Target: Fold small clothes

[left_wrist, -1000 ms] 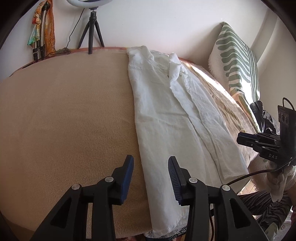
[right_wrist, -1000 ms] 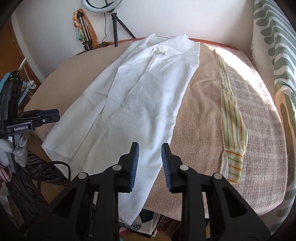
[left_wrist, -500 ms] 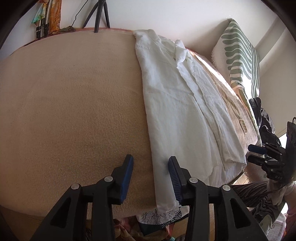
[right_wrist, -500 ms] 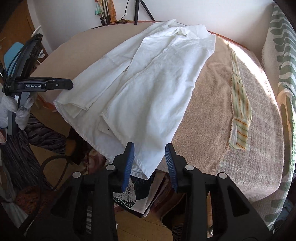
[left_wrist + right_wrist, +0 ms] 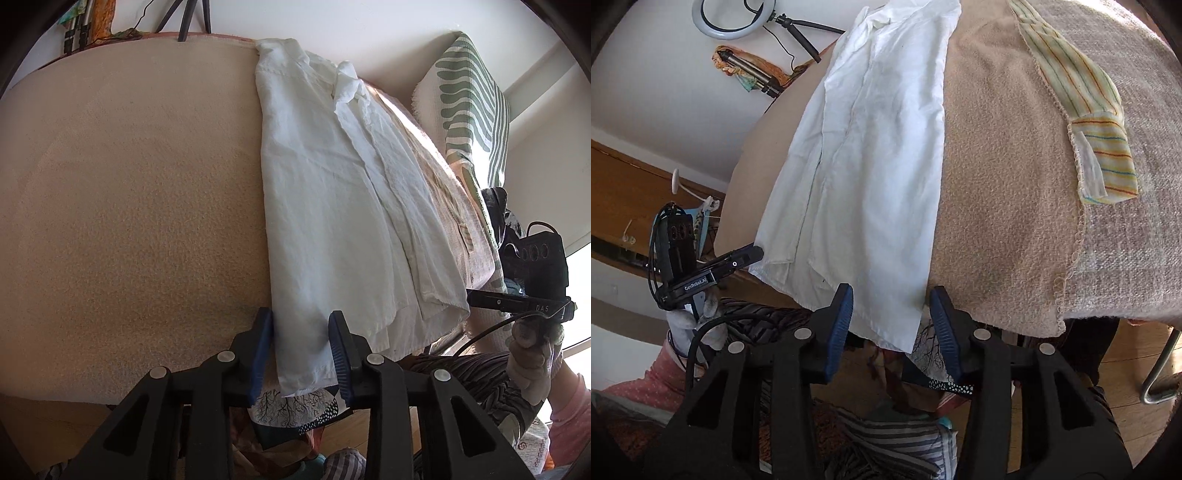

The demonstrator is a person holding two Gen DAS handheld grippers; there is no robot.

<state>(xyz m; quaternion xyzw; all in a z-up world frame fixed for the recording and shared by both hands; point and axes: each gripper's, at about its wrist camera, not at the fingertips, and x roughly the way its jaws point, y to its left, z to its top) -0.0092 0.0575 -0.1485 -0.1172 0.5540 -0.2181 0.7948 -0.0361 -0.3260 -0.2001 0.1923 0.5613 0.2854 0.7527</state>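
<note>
From my left wrist, my left claw [image 5: 301, 347] tilts down at the near edge of the worktop [image 5: 129, 206]. Its jaws have just been closing and now straddle the hanging hem corner of the white shirt [image 5: 325, 192]; the pads sit close beside the cloth, though I cannot tell if they press it. The shirt lies lengthwise on the tan cover, collar toward the wall. My other hand [image 5: 532, 354] holds its tool off to the right.

From my right wrist, my right claw [image 5: 892, 328] angles down at the shirt's other hem corner, jaws apart, cloth hanging loose between them. A striped cloth [image 5: 1097, 147] lies to the right.
</note>
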